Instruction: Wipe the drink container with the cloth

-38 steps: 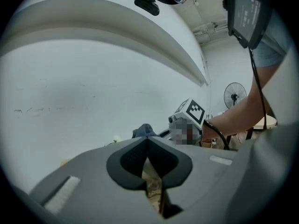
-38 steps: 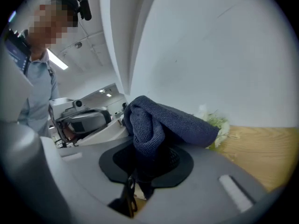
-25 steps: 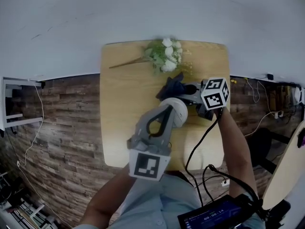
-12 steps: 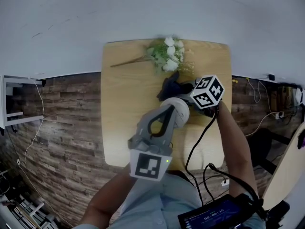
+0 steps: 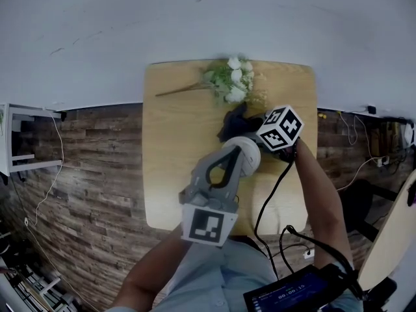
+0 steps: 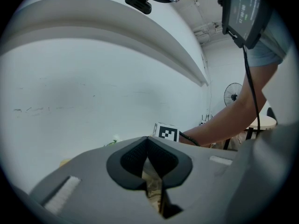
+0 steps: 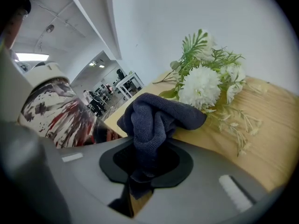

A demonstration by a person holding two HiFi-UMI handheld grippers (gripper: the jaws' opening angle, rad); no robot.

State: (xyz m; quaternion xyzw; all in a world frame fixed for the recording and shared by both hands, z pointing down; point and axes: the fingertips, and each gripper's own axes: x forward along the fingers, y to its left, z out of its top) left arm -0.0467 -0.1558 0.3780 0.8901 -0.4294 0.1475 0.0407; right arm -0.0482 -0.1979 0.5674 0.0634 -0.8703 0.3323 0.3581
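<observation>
Far left: white rack (image 5: 19,142) on wood-plank floor (image 5: 91,174), well clear of the work.
Wooden table (image 5: 175,148) against a white wall (image 5: 195,18).
Left gripper (image 5: 239,158): clenched on the drink container (image 5: 249,152). In the left gripper view the 2 pads nearly meet at the tips, with a pale mottled strip pinched between them. In the head view its tip sits at the white lid.
Container: over mid-table, right of centre. The right gripper view shows a white lid (image 7: 44,73) above a red/dark splatter-pattern side. The left gripper body blocks most of it from above.
Cloth (image 5: 233,121): dark blue-grey and bunched, just past the container on the wall side. Can't tell if it's touching the container.
Right gripper (image 7: 140,169): jaws clamped on the cloth, with 1 wad sticking out ahead of the pads and a tail hanging below.
White artificial flowers (image 5: 231,78) lie on the table at the wall edge, directly behind the cloth, stem pointing left. That's the closest obstruction. Contact with the cloth is unclear.
Black cable (image 5: 273,194) runs back from the right gripper, across the near table edge.
Lit screen (image 5: 292,296) at the person's chest, lower right.
</observation>
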